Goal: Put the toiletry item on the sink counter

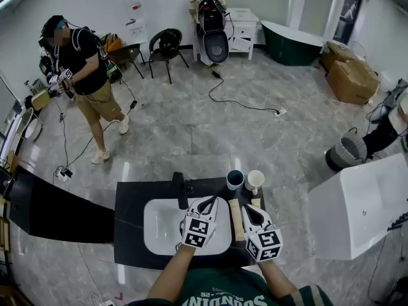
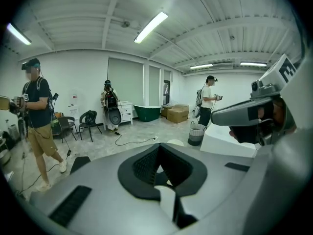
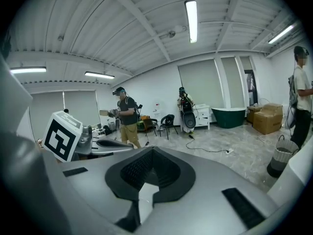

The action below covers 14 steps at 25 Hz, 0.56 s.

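Black tabletop (image 1: 131, 203) carries a white basin (image 1: 159, 225). The left gripper (image 1: 207, 201) and right gripper (image 1: 250, 210) hover above, jaws together on nothing. On it stand a dark cup (image 1: 234, 180) and white cup (image 1: 255, 181) at the far right corner, with a tan strip (image 1: 236, 220) beside the basin. These are either just placed or awaiting pickup.

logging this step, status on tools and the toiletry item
Left tool shut, empty, over the basin. Right tool shut, empty. Tan item lies on counter between them. Nothing in the way.
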Available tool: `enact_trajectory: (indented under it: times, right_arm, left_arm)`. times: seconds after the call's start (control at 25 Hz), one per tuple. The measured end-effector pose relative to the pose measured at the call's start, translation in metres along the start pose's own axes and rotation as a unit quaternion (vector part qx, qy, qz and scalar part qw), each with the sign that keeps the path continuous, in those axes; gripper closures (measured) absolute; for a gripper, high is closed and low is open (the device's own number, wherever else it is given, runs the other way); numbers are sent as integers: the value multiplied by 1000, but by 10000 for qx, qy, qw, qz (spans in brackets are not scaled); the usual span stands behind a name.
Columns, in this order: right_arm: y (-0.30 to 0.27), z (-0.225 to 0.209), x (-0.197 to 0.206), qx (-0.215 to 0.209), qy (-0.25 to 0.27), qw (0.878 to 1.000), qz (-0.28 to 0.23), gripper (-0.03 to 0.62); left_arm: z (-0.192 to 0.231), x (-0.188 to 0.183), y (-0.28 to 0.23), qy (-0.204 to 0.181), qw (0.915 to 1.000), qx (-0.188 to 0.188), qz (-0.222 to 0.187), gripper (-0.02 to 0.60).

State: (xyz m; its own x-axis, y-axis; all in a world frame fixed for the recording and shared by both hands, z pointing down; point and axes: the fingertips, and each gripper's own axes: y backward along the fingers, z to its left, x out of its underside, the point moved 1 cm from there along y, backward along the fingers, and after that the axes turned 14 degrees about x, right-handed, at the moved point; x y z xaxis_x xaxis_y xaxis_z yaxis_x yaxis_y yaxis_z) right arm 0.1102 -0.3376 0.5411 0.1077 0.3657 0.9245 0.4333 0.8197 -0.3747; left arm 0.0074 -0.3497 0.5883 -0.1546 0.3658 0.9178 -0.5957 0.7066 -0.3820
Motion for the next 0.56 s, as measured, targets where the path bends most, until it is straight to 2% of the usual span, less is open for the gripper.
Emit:
enact_trajectory:
  times: [0.56]
  right_arm:
    - [-1, 0, 8, -43, 7, 9999, 144, 554]
  left_arm:
    - [-2, 14, -5, 170, 9997, 41, 167, 572]
